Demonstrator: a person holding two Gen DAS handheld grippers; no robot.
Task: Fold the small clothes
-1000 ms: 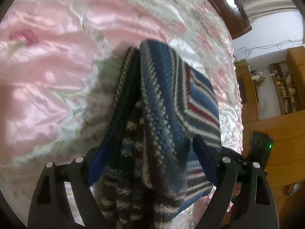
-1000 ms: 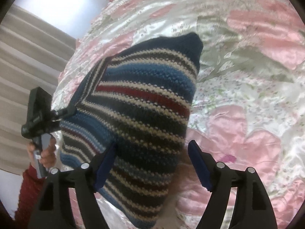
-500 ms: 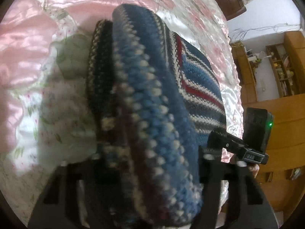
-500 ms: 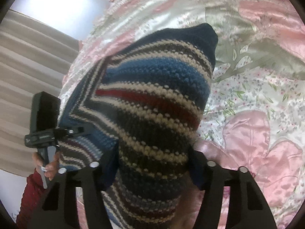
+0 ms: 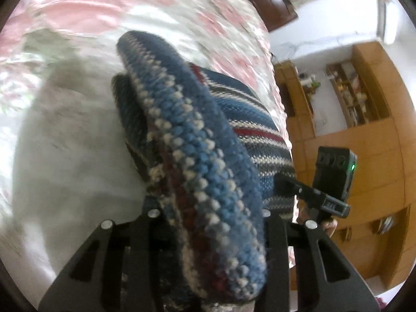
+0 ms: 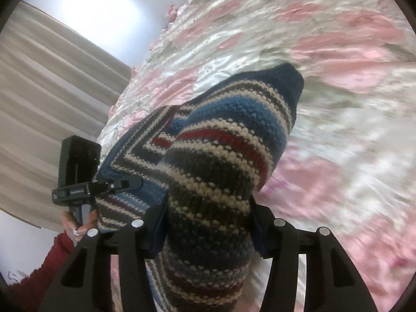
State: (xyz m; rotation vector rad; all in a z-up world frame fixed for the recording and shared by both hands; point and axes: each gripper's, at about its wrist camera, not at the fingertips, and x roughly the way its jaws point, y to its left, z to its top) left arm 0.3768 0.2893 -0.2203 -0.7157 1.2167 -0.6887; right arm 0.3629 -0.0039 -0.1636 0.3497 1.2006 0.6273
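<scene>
Striped knit garment (image 5: 202,161) pinched by both tools (image 5: 208,215) (image 6: 208,223) over pink floral satin bedspread (image 6: 338,52); wooden shelving (image 5: 364,104) beyond.

Your left gripper (image 5: 208,218) has closed in on the striped knit garment (image 5: 197,156): a second ago the blue pads stood wide of the cloth, and now the jaws press its bunched edge from both sides. Your right gripper (image 6: 208,223) has done the same, its jaws now tight against the thick fold. The garment fills more of both wrist views than before. In the left wrist view your other gripper (image 5: 312,195) has come into sight at the garment's far edge, and the bed cover (image 5: 78,143) looks blurred.
</scene>
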